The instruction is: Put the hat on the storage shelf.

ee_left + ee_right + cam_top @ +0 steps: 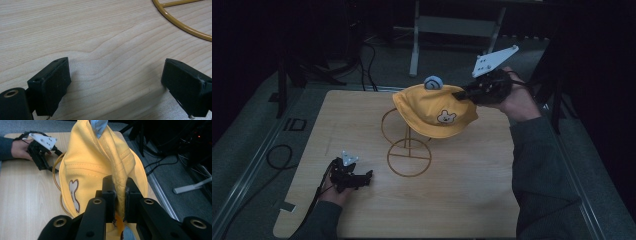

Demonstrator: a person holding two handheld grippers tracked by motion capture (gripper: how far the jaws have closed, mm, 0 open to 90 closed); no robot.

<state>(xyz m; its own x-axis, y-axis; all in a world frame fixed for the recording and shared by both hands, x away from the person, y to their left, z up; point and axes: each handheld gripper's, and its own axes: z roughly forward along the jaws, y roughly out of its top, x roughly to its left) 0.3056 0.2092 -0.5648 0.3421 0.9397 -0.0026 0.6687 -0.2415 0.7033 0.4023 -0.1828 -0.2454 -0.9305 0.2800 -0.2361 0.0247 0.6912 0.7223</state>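
Resting low on the near left part of the desk [462,190], the left gripper [362,179] sits with its jaws spread wide over bare wood and nothing between them; in the left gripper view the curved yellow wire of the stand's base ring [185,26] lies just ahead of it, not touched. Farther in, near the middle of the desk, the wire stand [408,150] rises from that ring to a loop that carries the yellow hat [432,107], which sits tilted over the top with its brim drooping toward the near side. On the hat's front is a small white bear-face patch [445,117] with a brown outline, and a grey-blue ear or pompom [432,82] stands at the crown (no brand name, label or readable writing can be made out anywhere on it). At the far right, the right gripper [460,95] reaches in from the person's right hand [517,102]; the right gripper view shows its jaws pinched tight on a raised fold of the hat's yellow fabric [120,195]. Judging from this, the step in hand is either settling the hat onto the stand or lifting it off, and which of the two cannot be told. Either way the next move seems to call for keeping the grip on the fold firm while guiding the crown straight over the wire loop, since a sideways pull could tip the light stand; the idle left gripper is close enough to steady the base ring if needed.
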